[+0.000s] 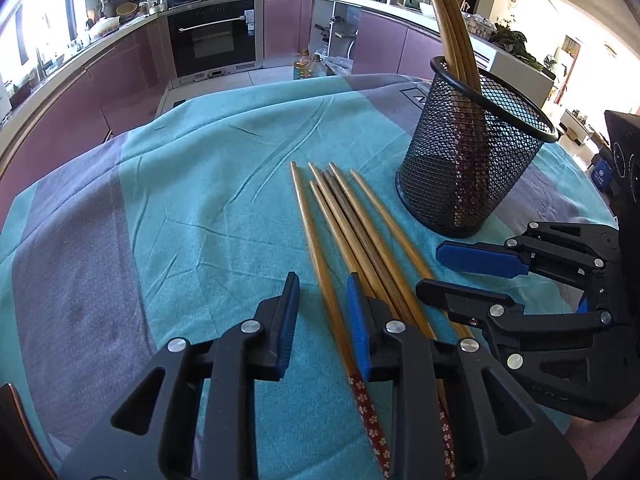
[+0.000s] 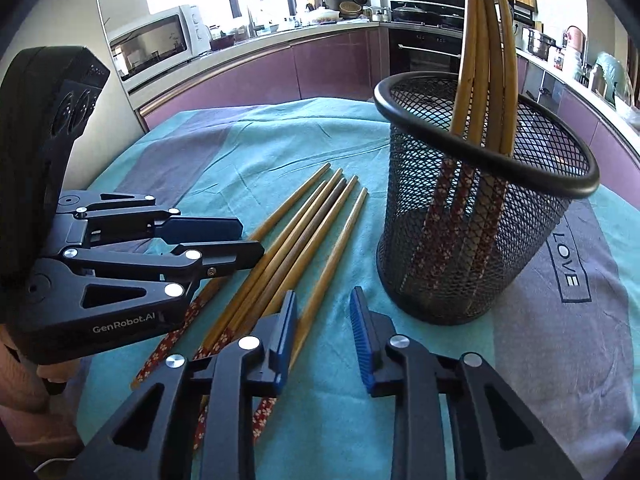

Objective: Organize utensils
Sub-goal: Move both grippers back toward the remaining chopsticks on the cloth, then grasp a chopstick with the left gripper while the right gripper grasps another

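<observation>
Several wooden chopsticks (image 1: 352,236) with red flowered handles lie side by side on the teal cloth; they also show in the right wrist view (image 2: 296,236). A black mesh holder (image 1: 472,160) stands upright with several chopsticks leaning in it, also in the right wrist view (image 2: 480,208). My left gripper (image 1: 324,296) is open, low over the chopsticks' handle half, with the leftmost chopstick between its jaws. My right gripper (image 2: 324,308) is open over the rightmost chopstick, just in front of the holder. Each gripper shows in the other's view: right gripper (image 1: 448,268), left gripper (image 2: 248,236).
The table is covered by a teal and grey cloth (image 1: 192,208) printed with "LOVE" (image 2: 568,268). Behind it run purple kitchen cabinets, an oven (image 1: 212,36) and a microwave (image 2: 156,44). Oil bottles (image 1: 306,64) stand on the floor beyond the table's far edge.
</observation>
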The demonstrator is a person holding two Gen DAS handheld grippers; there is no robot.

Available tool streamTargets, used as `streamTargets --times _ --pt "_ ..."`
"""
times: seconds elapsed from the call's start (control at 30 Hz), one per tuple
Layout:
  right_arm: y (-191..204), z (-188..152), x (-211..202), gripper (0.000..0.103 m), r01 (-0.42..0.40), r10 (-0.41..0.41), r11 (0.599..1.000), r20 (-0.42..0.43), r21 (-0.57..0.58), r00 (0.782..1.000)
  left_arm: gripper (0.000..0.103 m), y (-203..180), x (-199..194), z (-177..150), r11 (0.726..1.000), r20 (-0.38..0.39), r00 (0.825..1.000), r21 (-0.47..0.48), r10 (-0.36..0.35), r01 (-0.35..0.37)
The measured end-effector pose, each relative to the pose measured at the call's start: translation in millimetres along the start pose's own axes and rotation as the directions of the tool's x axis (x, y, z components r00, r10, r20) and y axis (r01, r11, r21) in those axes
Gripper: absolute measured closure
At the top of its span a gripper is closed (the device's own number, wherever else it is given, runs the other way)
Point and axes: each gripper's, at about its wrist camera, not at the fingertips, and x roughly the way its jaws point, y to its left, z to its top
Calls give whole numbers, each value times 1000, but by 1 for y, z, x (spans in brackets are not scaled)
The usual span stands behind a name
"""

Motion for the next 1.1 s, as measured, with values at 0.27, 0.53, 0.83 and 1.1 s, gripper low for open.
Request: streamTargets --times 0.27,0.53,0.83,1.1 --pt "-8 -3 -2 95 -33 33 998 6 55 999 94 3 -1 -4 998 3 1000 -65 -23 23" --pt "-25 -8 -12 97 -92 88 985 36 145 995 95 6 -19 -10 995 42 999 -98 -31 35" --pt "-15 -9 -24 97 -166 163 983 47 83 986 95 -1 -26 -26 995 23 997 -69 -72 74" --pt "-8 -8 -10 95 -154 155 986 -7 70 988 93 -5 -18 -27 996 -6 997 -43 -81 81"
